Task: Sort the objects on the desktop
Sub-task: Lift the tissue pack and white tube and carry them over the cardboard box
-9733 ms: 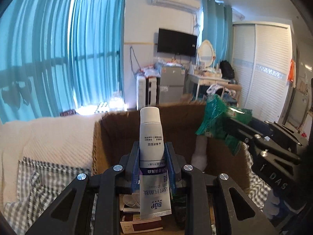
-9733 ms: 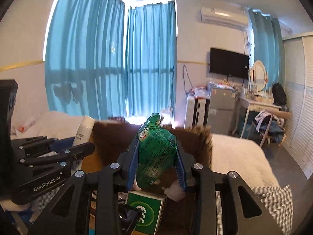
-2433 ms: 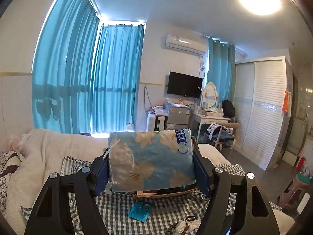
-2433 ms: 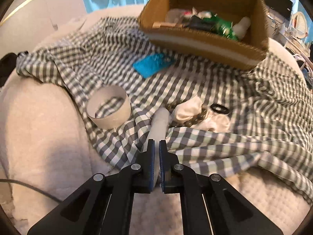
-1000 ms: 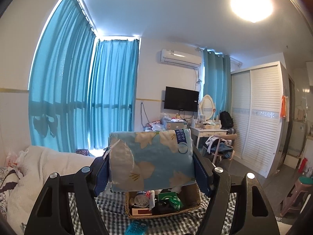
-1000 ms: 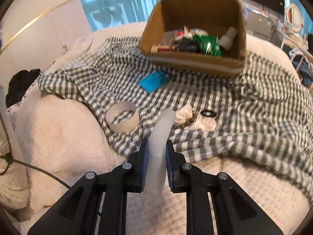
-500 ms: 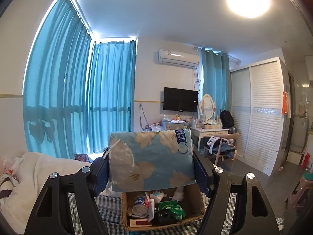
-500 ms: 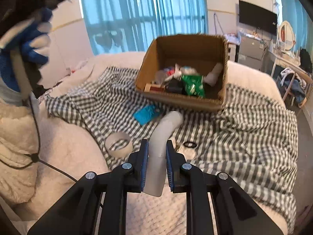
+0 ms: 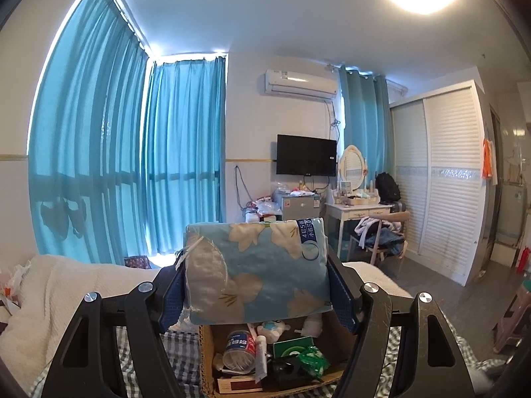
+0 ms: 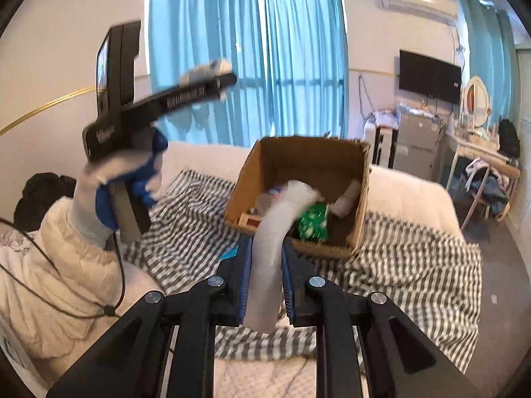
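Tissue pack [image 9: 257, 270] in left fingers, white tube [image 10: 270, 242] in right, before cluttered cardboard box [image 10: 360, 205].

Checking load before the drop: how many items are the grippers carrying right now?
2. The left gripper clamps a blue floral tissue pack; the right gripper clamps a bent white tube, both near the cardboard box.

Hidden behind the blue flower-printed tissue pack [image 9: 257, 270] at 12 o'clock: the far wall and rear contents of the brown cardboard box [image 9: 206, 358], its near edge cut off at 6 o'clock. Smeared by motion at 10 o'clock in the right wrist view: the blue-and-white gloved left hand [image 10: 127, 179] and black left gripper [image 10: 212, 78], lettering unreadable. Covered by the floppy white tube [image 10: 275, 232]: part of the box's contents; lower end lost between the pads.
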